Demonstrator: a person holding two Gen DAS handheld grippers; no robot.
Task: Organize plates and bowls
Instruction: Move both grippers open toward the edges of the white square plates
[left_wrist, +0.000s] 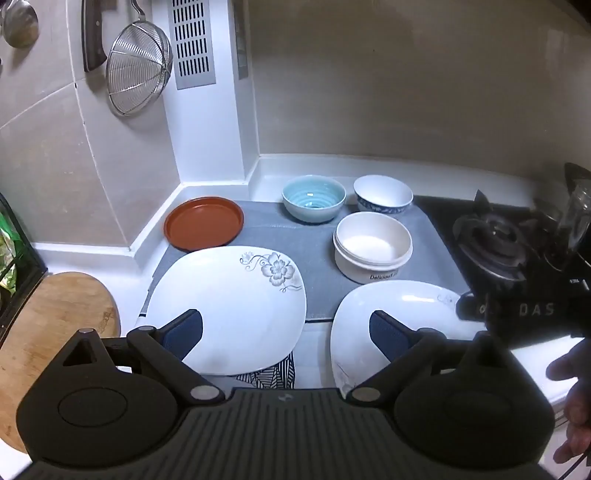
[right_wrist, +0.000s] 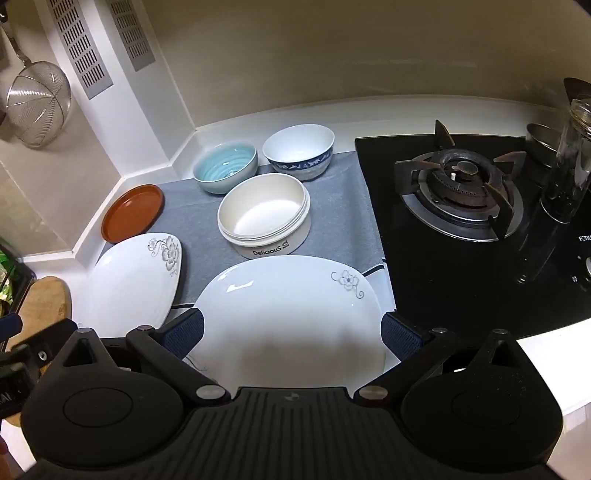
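Note:
Two white flowered plates lie at the front of a grey mat: the left plate and the right plate. Behind them stand a brown plate, a light blue bowl, a blue-patterned white bowl and a cream "Delicious" bowl. My left gripper is open above the gap between the two white plates. My right gripper is open over the right plate, holding nothing.
A black gas stove lies right of the mat, with a glass jar on its far right. A round wooden board lies at the left. A wire strainer hangs on the wall. The counter's front edge is close.

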